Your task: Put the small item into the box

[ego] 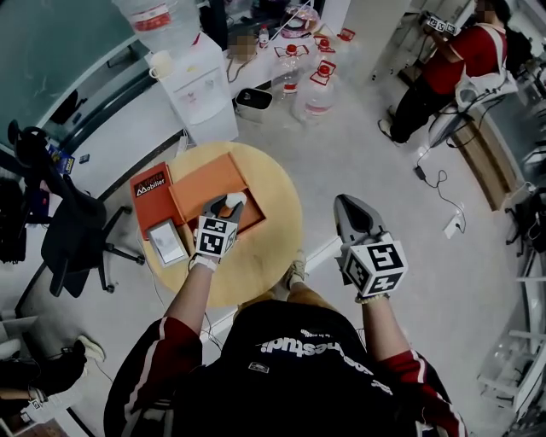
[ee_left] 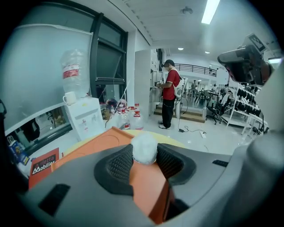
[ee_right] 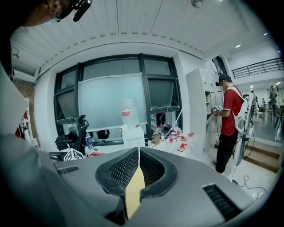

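One orange box (ego: 205,183) lies open on the round wooden tabletop (ego: 277,196). The left gripper (ego: 226,203) hangs over its near right part. In the left gripper view the jaws stand fairly wide and press from both sides on the small item (ee_left: 144,147), a single white fuzzy ball held above the box's orange inner surface (ee_left: 97,144). From the head view the ball is probably the pale spot at the jaw tips, though the view is too coarse there to be sure.

Just left of the box lies a red-orange printed cover (ego: 151,193). Below it lies one flat grey rectangle (ego: 167,241).

The right gripper (ego: 351,213) is held off the tabletop's right edge, over the floor. Its jaws are closed together, tips meeting, with only a thin slit between the pads and nothing in them (ee_right: 138,153).

Beyond the tabletop stands one white water dispenser (ego: 200,85) with an upturned bottle (ego: 158,17) on top. To its right at least three red-capped water jugs (ego: 320,85) stand on the floor. One black office chair (ego: 64,226) stands left of the tabletop. A person in a red top (ego: 456,60) stands well apart at the upper right.
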